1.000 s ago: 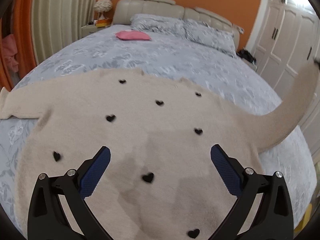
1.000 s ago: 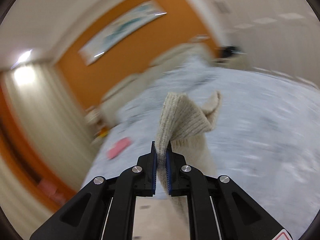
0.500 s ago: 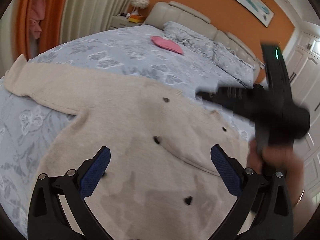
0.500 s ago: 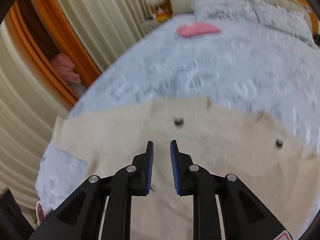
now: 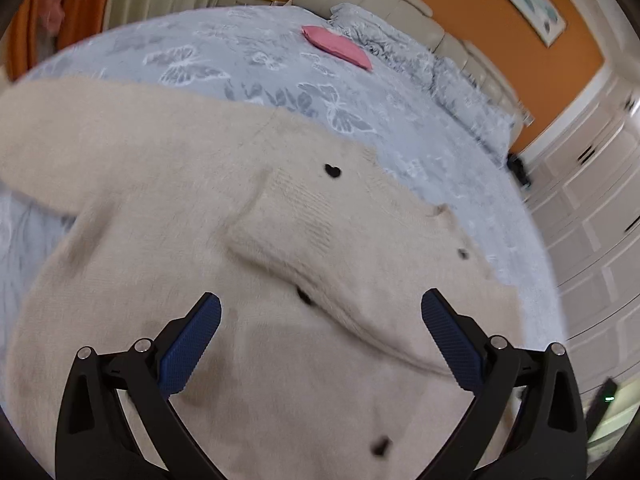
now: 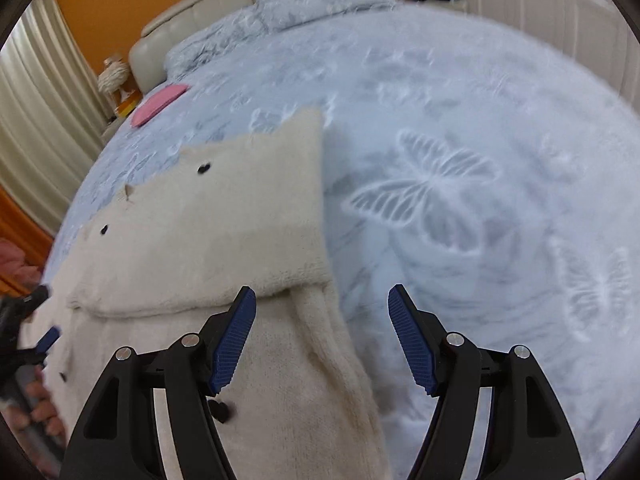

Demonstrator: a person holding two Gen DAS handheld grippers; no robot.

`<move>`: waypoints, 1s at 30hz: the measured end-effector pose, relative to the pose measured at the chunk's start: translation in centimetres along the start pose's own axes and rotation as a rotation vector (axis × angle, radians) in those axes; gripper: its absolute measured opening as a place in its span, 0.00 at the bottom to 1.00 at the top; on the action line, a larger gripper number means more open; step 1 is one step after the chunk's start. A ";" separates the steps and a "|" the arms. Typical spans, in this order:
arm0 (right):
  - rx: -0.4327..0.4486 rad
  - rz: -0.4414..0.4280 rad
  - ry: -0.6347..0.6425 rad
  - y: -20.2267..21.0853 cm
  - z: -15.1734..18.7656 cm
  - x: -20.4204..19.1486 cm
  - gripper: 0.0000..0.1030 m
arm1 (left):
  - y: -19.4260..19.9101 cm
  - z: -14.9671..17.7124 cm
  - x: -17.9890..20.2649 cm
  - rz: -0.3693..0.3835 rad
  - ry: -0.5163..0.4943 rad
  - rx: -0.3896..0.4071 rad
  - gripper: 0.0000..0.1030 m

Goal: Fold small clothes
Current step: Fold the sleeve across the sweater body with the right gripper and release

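A beige fuzzy sweater (image 5: 168, 216) with small black hearts lies flat on the bed. Its right sleeve (image 5: 304, 224) is folded across the chest; the left sleeve (image 5: 72, 132) stretches out to the left. My left gripper (image 5: 320, 340) is open and empty just above the sweater's lower body. My right gripper (image 6: 322, 336) is open and empty above the sweater's right edge (image 6: 320, 208), where the folded sleeve (image 6: 224, 236) starts. The left gripper shows at the left edge of the right wrist view (image 6: 24, 320).
The bed has a pale blue butterfly-print cover (image 6: 460, 184). A pink folded item (image 5: 336, 46) lies near the pillows (image 5: 400, 44) and the padded headboard. White wardrobe doors (image 5: 592, 208) stand to the right, curtains (image 6: 36, 120) to the left.
My right gripper carried the raised sleeve over the chest, let it go and opened wide, then moved back to the sweater's right edge. My left gripper stayed open and shifted closer over the sweater.
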State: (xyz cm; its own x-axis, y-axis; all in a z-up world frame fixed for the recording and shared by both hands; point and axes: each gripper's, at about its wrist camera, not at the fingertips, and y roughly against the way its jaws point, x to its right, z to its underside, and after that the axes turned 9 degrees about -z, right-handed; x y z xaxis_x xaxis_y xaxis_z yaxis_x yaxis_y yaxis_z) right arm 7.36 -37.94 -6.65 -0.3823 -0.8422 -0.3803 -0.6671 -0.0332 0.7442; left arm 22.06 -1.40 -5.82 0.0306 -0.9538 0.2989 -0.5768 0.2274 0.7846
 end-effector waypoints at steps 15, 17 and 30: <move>0.084 -0.087 0.123 -0.7 -1.7 -1.7 0.16 | -3.3 -1.7 -0.2 -0.034 -0.013 0.028 0.14; -0.019 -0.046 0.057 -3.8 -0.7 0.5 0.16 | -4.1 -1.2 -0.6 -0.049 0.004 -0.005 0.14; 0.075 0.093 0.020 -0.2 -1.1 -0.7 0.43 | -1.0 -2.3 -3.3 -0.052 0.154 0.072 0.59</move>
State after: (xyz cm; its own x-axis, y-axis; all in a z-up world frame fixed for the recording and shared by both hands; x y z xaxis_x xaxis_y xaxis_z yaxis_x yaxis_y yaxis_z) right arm 8.45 -37.88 -5.94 -0.4323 -0.8502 -0.3003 -0.6757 0.0849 0.7323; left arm 24.40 1.93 -6.36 0.1839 -0.9212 0.3428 -0.6277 0.1583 0.7622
